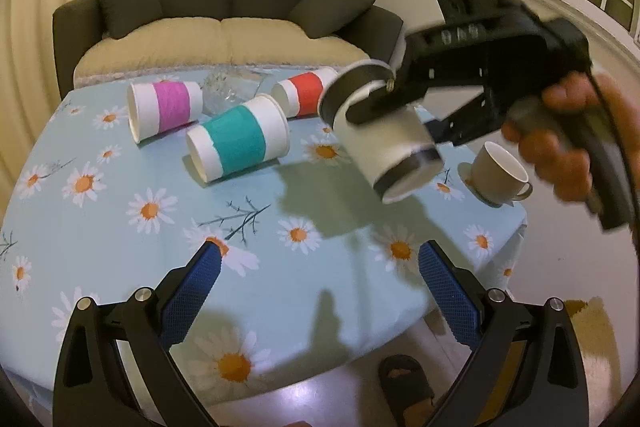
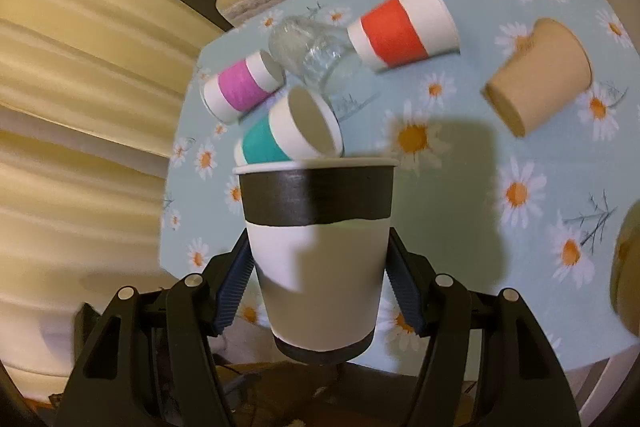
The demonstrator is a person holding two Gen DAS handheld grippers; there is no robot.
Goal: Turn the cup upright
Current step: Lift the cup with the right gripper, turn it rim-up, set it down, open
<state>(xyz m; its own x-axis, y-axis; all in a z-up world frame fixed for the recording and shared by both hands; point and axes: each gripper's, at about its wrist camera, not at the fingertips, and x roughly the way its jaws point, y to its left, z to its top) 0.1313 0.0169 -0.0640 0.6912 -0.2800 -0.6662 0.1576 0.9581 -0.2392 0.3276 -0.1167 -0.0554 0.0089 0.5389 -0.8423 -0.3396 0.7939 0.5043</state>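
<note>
My right gripper (image 2: 320, 283) is shut on a white paper cup with black bands (image 2: 318, 267), its blue pads pressing both sides. In the left wrist view the same cup (image 1: 384, 143) hangs tilted in the air above the table's right half, held by the right gripper (image 1: 380, 95). My left gripper (image 1: 320, 287) is open and empty, low over the near part of the table. A teal-banded cup (image 1: 238, 141), a pink-banded cup (image 1: 164, 107) and a red-banded cup (image 1: 306, 93) lie on their sides on the table.
The table has a light blue daisy cloth (image 1: 120, 227). A clear glass (image 1: 230, 89) lies among the cups. A beige cup (image 1: 498, 173) stands upright at the right edge. A sofa (image 1: 224, 27) stands behind the table. A sandal (image 1: 406, 383) lies on the floor.
</note>
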